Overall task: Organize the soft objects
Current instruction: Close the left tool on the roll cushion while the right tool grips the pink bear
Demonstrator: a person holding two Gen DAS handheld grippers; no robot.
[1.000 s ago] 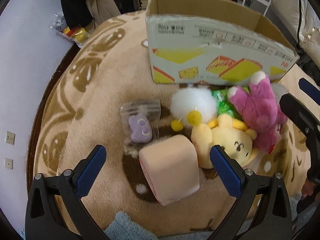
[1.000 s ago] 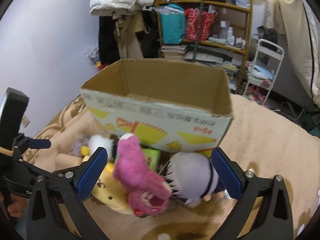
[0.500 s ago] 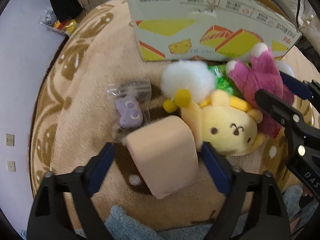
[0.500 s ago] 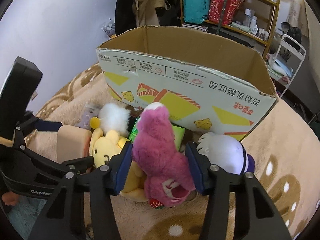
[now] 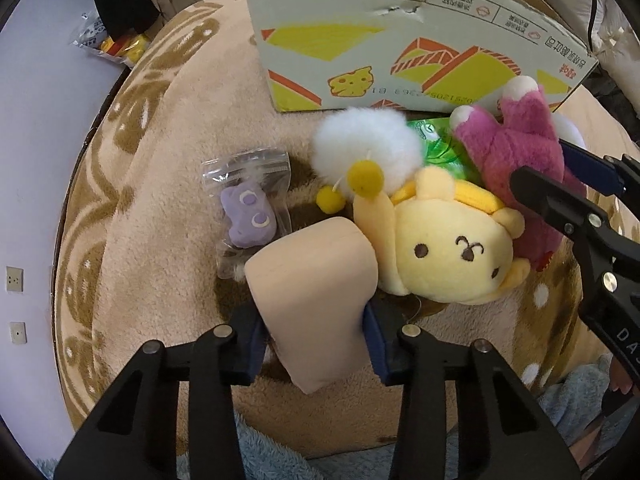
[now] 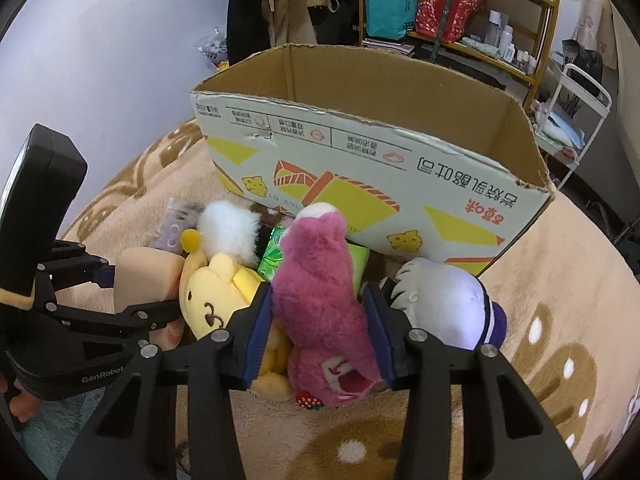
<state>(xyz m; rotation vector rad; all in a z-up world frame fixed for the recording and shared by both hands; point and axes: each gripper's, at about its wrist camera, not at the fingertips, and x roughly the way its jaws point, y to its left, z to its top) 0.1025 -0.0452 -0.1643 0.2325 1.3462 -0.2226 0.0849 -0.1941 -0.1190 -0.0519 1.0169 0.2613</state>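
Note:
A peach foam block point(image 5: 316, 276) stands on the beige rug, and my left gripper point(image 5: 314, 332) is closing on it, both pads pressing its lower sides. My right gripper point(image 6: 318, 332) is closing too, its pads squeezing a pink plush bear point(image 6: 320, 292) that lies head-down against the box. A yellow plush point(image 5: 448, 248) lies between the block and the bear. Behind it are a white fluffy pom toy point(image 5: 368, 148), a green packet point(image 5: 440, 140) and a bagged purple toy point(image 5: 248, 216). A white and purple plush point(image 6: 448, 304) sits right of the bear.
An open cardboard box point(image 6: 360, 148) stands just behind the toys, nothing visible inside it. Shelves point(image 6: 460, 12) and a white cart point(image 6: 576, 112) stand behind it, with coats point(image 6: 280, 8) hanging to the left. A bag of small items point(image 5: 108, 40) lies beyond the rug edge.
Both grippers have gone from wide open to closed: the left onto the peach block, the right onto the pink bear. Both views have tipped further down towards the toys.

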